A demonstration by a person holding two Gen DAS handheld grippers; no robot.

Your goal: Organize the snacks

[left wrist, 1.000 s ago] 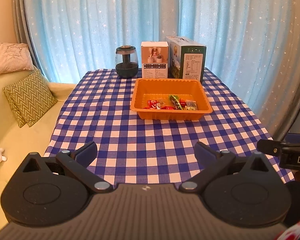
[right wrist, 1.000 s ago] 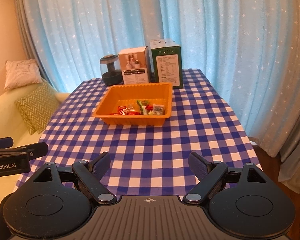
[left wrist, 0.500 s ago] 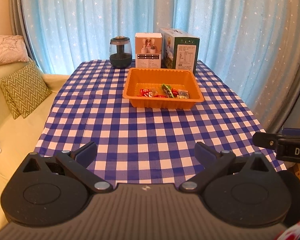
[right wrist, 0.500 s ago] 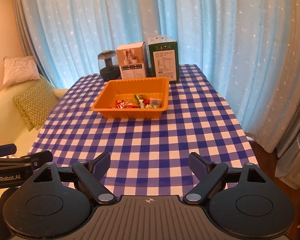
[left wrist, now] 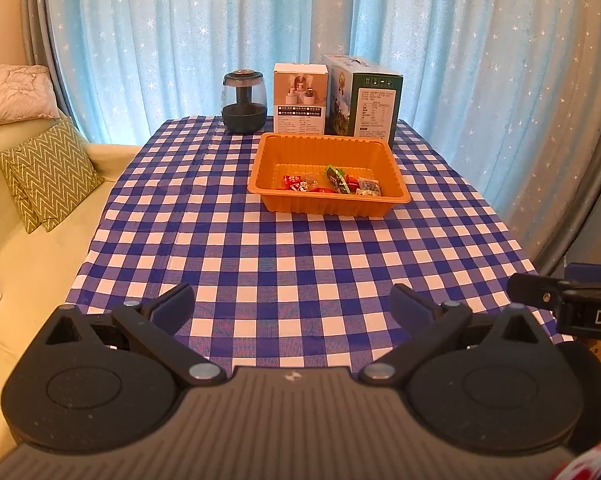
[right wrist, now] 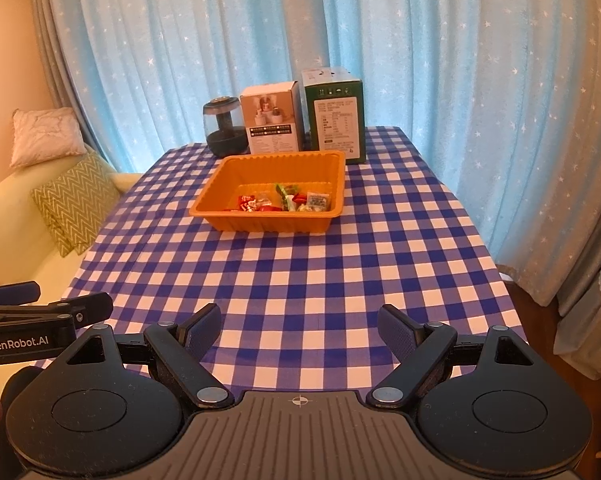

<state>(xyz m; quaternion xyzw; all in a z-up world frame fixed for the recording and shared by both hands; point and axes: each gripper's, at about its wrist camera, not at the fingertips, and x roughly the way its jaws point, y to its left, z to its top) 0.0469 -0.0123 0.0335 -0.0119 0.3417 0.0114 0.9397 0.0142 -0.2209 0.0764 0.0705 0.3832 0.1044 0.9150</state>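
Observation:
An orange tray (left wrist: pixel 292 205) (right wrist: pixel 268 225) stands on the blue-and-white checked table, toward its far end. Several small wrapped snacks (left wrist: pixel 332 184) (right wrist: pixel 286 202) lie in a row along its near inner wall. My left gripper (left wrist: pixel 292 304) hangs open over the near table edge, nothing between its fingers. My right gripper (right wrist: pixel 300 326) is open too and equally empty, also over the near edge. Both are well short of the tray. The left gripper's side shows in the right wrist view at the lower left.
Behind the tray stand a dark jar (left wrist: pixel 244 102), a white box (left wrist: pixel 299 98) and a green box (left wrist: pixel 366 102). A pale sofa with cushions (left wrist: pixel 48 174) runs along the table's left side. Blue starred curtains close off the back and right.
Both views show the tray slightly lower and farther than a second ago, a small shift of viewpoint. Both grippers stay open and empty.

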